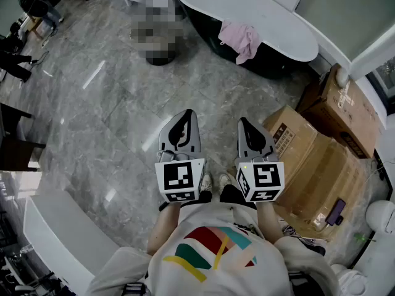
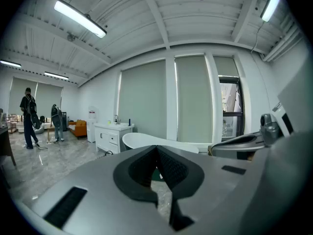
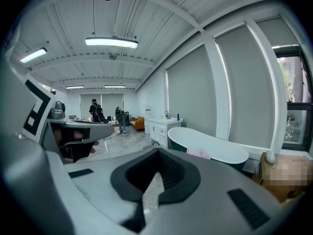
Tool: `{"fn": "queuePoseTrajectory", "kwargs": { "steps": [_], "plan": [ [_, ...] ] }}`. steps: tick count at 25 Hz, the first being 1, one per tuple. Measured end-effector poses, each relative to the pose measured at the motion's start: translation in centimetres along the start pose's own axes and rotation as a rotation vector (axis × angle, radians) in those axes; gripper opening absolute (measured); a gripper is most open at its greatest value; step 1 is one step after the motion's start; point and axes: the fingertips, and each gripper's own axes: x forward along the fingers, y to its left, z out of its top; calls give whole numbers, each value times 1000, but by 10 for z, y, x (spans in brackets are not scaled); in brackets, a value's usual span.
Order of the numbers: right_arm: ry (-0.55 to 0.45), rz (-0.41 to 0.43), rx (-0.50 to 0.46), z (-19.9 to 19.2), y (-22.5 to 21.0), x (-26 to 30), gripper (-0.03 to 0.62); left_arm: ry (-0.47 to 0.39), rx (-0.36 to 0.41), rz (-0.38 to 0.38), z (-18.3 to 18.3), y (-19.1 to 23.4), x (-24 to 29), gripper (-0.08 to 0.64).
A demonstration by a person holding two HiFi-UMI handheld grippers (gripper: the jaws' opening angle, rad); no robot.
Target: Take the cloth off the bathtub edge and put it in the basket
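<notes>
Left gripper (image 1: pixel 186 116): jaws are pressed together, nothing pinched | right gripper (image 1: pixel 244 123): jaws are pressed together, nothing pinched | pink cloth (image 1: pixel 241 40): is draped over bathtub (image 1: pixel 271 26) edge, well apart from both grippers, shown in head and right gripper views | cardboard boxes (image 1: pixel 321 159): beside bathtub end, seen whole only in head view

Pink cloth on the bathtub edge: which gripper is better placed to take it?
Right, marginally: the pink cloth lies more in line with the right gripper than the left gripper. Both are shut, empty and far off.

Cardboard boxes (image 1: pixel 321 165), white vanity (image 2: pixel 113 137), grey marble floor (image 1: pixel 111 122)
</notes>
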Motion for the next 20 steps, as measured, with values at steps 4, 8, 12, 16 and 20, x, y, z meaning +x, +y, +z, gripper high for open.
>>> {"fn": "queuePoseTrajectory", "kwargs": {
  "steps": [4, 8, 12, 16, 20],
  "plan": [
    [1, 4, 12, -6, 5, 10, 12, -7, -26, 16, -9, 16, 1, 18],
    [5, 70, 43, -5, 13, 16, 11, -7, -25, 44, -11, 24, 0, 18],
    [-13, 86, 53, 6, 8, 20, 11, -26, -6, 51, 2, 22, 2, 18],
    [-23, 70, 45, 9, -6, 22, 11, -36, -20, 51, 8, 15, 12, 18],
    [-32, 69, 26, 14, -20, 23, 12, -39, -26, 41, 13, 3, 20, 18]
  ]
}}
